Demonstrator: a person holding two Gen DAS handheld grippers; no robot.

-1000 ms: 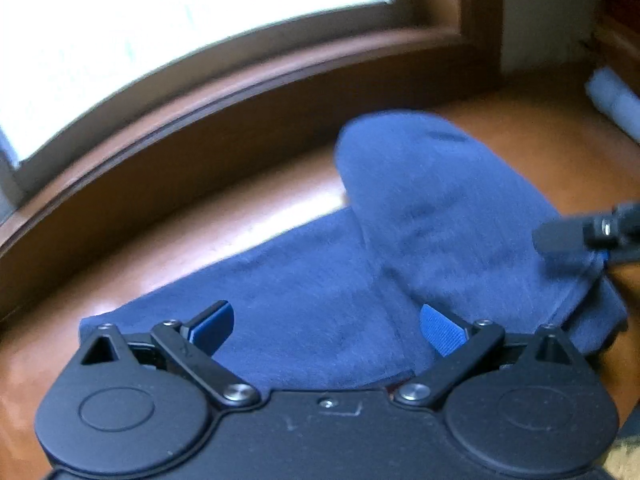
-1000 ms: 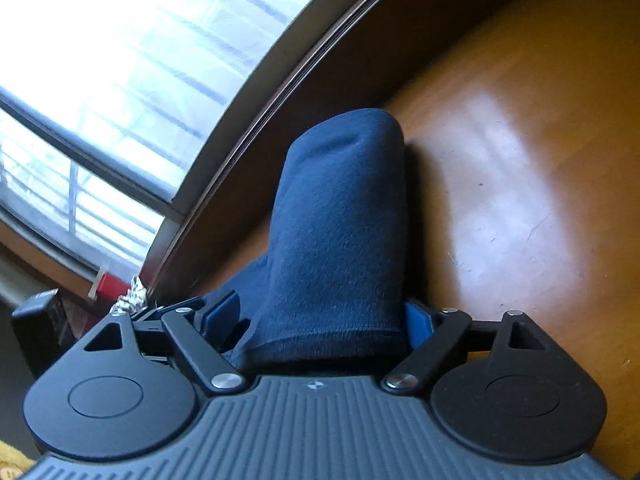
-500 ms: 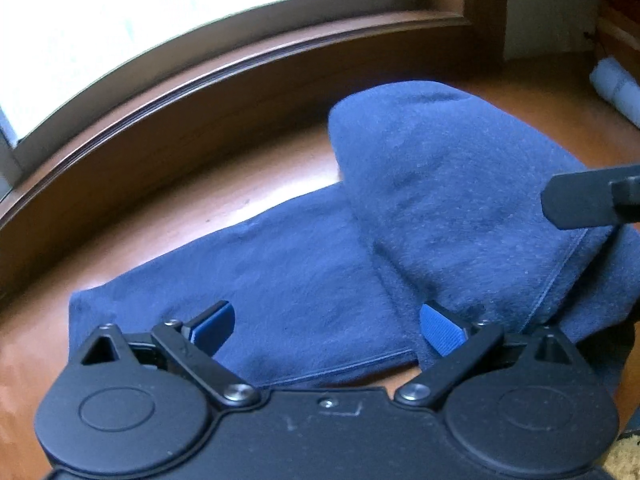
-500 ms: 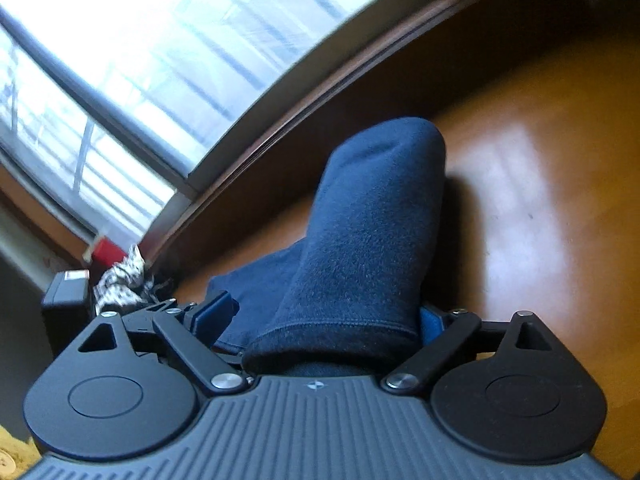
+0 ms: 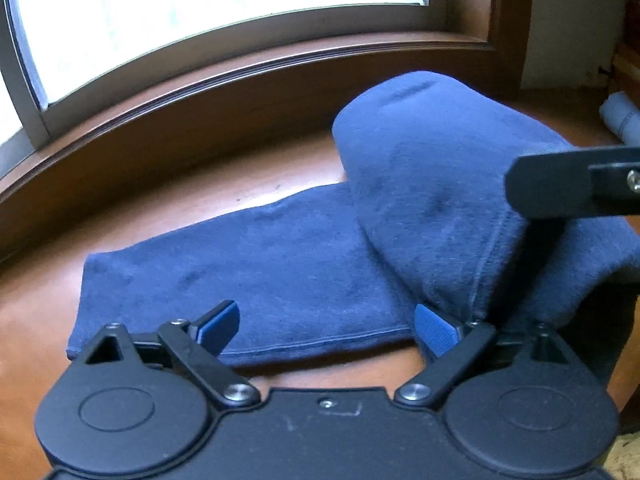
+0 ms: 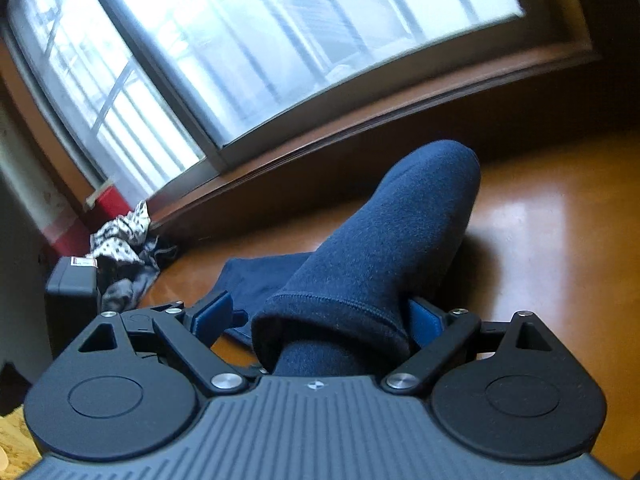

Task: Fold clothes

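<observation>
left gripper (image 5: pixel 326 326): fingers spread wide, nothing in them, hovering just over the near hem of the flat part
garment (image 5: pixel 280 276): navy fleece-ish thing on the wooden floor (image 5: pixel 200 200) by the window, right end lifted and doubled over
right gripper (image 6: pixel 320 320): fabric bunched between its fingers, can't tell if it's clamped
handling: probably soft, light, floppy; best grabbed at the stitched hem

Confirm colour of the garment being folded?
Plain dark blue garment, no pattern; the left wrist view shows it best.
</observation>
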